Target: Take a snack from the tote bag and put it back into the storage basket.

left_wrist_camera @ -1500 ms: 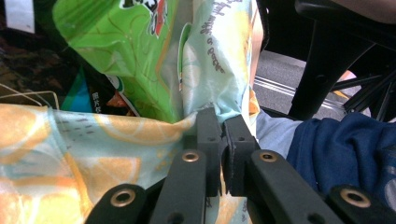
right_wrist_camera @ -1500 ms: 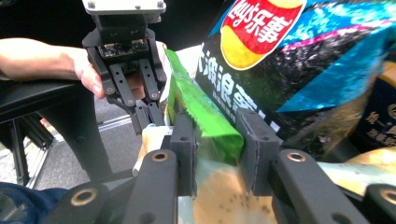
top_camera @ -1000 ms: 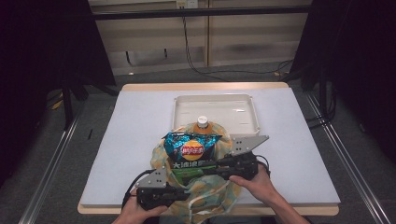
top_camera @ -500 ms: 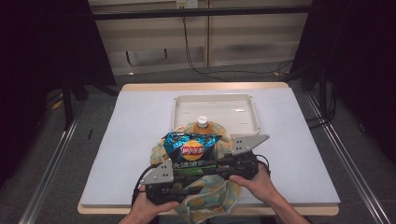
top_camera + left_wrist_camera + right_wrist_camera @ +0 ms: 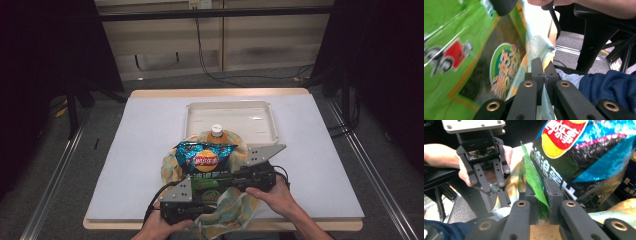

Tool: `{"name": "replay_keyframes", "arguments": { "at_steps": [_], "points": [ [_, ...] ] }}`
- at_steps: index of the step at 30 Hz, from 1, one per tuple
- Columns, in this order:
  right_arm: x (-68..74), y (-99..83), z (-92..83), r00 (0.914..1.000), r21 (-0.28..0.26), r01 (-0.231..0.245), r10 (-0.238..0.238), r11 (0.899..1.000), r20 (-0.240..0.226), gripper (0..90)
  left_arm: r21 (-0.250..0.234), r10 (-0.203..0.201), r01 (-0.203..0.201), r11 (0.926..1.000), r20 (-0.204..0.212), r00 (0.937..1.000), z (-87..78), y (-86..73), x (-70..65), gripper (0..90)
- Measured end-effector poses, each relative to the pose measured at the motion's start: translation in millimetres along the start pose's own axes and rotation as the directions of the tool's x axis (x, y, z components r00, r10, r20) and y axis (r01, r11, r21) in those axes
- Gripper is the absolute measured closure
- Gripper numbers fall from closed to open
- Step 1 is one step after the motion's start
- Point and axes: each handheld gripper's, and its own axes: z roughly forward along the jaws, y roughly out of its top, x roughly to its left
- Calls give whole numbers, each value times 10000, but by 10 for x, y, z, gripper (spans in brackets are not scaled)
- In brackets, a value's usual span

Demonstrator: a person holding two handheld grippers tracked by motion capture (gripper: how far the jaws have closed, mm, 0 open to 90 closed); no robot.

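Left gripper point(image 5: 545, 72): shut tight on a thin pale edge of the patterned bag point(image 5: 234, 211), jaws just closed the last bit, the film pinched flat between the pads. Left hand point(image 5: 161, 227) wrapped around its body at the near table edge, jaws pointing right across the bag's mouth.

Right gripper point(image 5: 541, 188): narrow, clamped on the top seam of the green snack pack point(image 5: 210, 183), jaws just closing down on it, the green foil standing up between the pads and tilted left. Right hand point(image 5: 276, 198) behind it, jaws pointing left toward the other gripper. Tips of the two grippers near each other, not touching.

Patterned bag: near edge of the table point(image 5: 140, 150), centre, mouth open, slumped, its lower end hanging over the front edge between the two hands.

Green snack pack: lying in the bag's mouth, between the two grippers, just below the blue chip bag point(image 5: 202, 158) and partly under it. Chip bag flat on top, logo up, overlapping the bag's upper rim.

Bottle point(image 5: 216, 132): orange, white cap, upright behind the chip bag, inside the bag's far rim, just in front of the white tray point(image 5: 230, 105).

Tray: beyond the bag, middle of the table.
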Motion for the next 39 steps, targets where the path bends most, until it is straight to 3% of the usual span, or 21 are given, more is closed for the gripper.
{"name": "replay_keyframes", "arguments": {
  "at_steps": [6, 13, 21, 26, 28, 29, 39],
  "points": [
    [35, 88, -77, 9993, -386, 218, -205, 9990, 321, 878, -318, -427, 427, 9986, 28, 9991, -43, -35, 14, 863],
    [66, 258, -163, 9974, -955, 504, -451, 9942, 570, 882, -270, -337, 341, 9991, 147, 9993, -18, -25, -16, 884],
    [19, 480, -325, 9944, -1801, 805, -665, 9804, 822, 885, -559, -606, 606, 9966, 14, 9982, -35, -25, 19, 881],
    [0, 570, -398, 9930, -2285, 930, -736, 9691, 920, 886, -889, -549, 530, 9946, -188, 9983, -126, 15, 20, 814],
    [3, 584, -431, 9922, -2369, 967, -747, 9667, 1001, 886, -1232, -408, 390, 9916, -121, 9991, -170, 31, 1, 750],
    [-2, 581, -453, 9914, -2468, 990, -742, 9640, 1079, 886, -1310, -385, 344, 9908, -286, 9988, -193, 43, -1, 692],
    [-19, 643, -598, 9873, -2894, 1042, -640, 9515, 1451, 888, -1690, -669, 498, 9843, -966, 9931, -436, -30, 43, 594]
  ]
}}
